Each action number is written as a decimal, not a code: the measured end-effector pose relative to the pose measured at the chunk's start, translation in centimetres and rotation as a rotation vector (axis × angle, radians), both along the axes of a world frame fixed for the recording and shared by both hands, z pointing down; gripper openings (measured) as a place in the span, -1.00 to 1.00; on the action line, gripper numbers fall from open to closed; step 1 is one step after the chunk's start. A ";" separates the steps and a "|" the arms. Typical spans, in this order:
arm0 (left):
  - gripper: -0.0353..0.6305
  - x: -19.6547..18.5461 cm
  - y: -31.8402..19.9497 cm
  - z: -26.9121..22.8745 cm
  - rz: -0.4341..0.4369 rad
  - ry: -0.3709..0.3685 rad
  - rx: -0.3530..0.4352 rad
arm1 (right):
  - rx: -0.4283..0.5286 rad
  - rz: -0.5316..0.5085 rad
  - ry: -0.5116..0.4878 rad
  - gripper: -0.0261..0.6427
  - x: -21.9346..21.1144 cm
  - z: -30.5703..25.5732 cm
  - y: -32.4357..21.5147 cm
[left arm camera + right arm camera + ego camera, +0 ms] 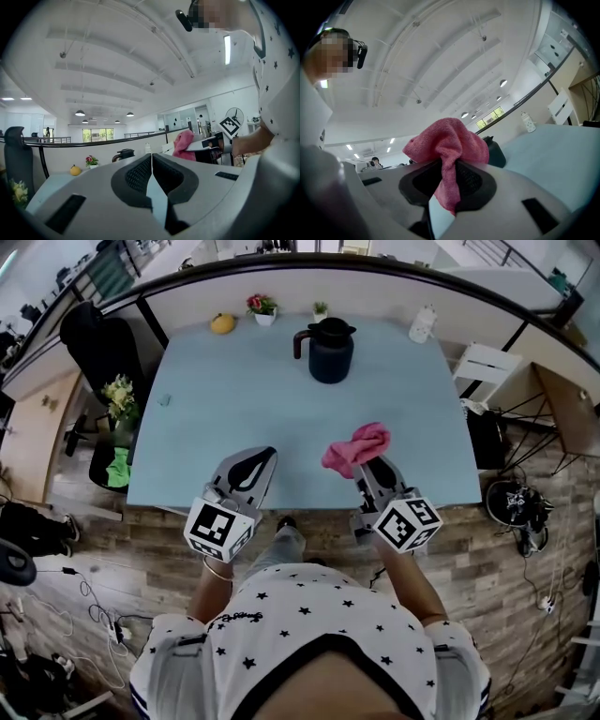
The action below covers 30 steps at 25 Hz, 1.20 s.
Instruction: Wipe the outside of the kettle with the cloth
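Two grippers hover over the near edge of the pale blue table (234,399). The right gripper (367,468) has its jaws clamped on the bunched pink cloth (356,446). The left gripper (261,457) carries nothing, jaws pressed together. The dark kettle (330,351) stands upright at the far side, well apart from the cloth. The marker cubes (220,528) show black-and-white squares.

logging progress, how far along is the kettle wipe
Done: the cloth is picked up, with the right gripper shut on it. In hand: the cloth is held over the near edge of the table, well apart from the kettle. Left: carrying it to the kettle at the far side, and all of the wiping. The left gripper is shut and empty, over the same edge.
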<state>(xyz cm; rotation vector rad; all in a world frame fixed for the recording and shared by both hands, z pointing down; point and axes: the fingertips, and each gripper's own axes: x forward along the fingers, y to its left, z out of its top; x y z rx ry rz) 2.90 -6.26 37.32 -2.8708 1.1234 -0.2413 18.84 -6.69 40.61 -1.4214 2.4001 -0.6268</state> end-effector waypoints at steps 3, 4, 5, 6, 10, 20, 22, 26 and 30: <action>-0.80 -0.4 -2.1 0.0 -0.001 0.012 0.000 | -0.003 0.008 0.008 -0.69 -0.2 -0.1 -1.6; -0.80 -0.3 -2.9 -0.1 0.004 0.015 0.002 | -0.007 0.013 0.012 -0.69 -0.1 0.0 -2.2; -0.80 -0.1 -3.6 -0.3 0.013 0.017 0.005 | -0.011 0.019 0.017 -0.69 0.0 -0.1 -2.8; -0.80 0.1 -4.3 -0.5 0.024 0.020 0.010 | -0.011 0.024 0.022 -0.69 0.1 -0.2 -3.5; -0.80 0.5 -7.1 -0.8 0.051 0.037 0.016 | -0.006 0.047 0.041 -0.69 0.3 -0.6 -6.3; -0.80 -1.3 -12.4 -0.2 0.052 0.049 0.003 | -0.068 0.090 0.095 -0.69 -0.4 1.1 -11.3; -0.80 -1.6 -13.2 -0.1 0.052 0.053 0.001 | -0.075 0.098 0.109 -0.69 -0.5 1.3 -12.1; -0.80 -2.2 -14.5 0.0 0.058 0.056 -0.002 | -0.096 0.118 0.149 -0.69 -0.6 1.7 -13.6; -0.80 -3.2 -15.7 0.4 0.057 0.047 -0.006 | -0.112 0.128 0.168 -0.69 -1.1 2.2 -14.9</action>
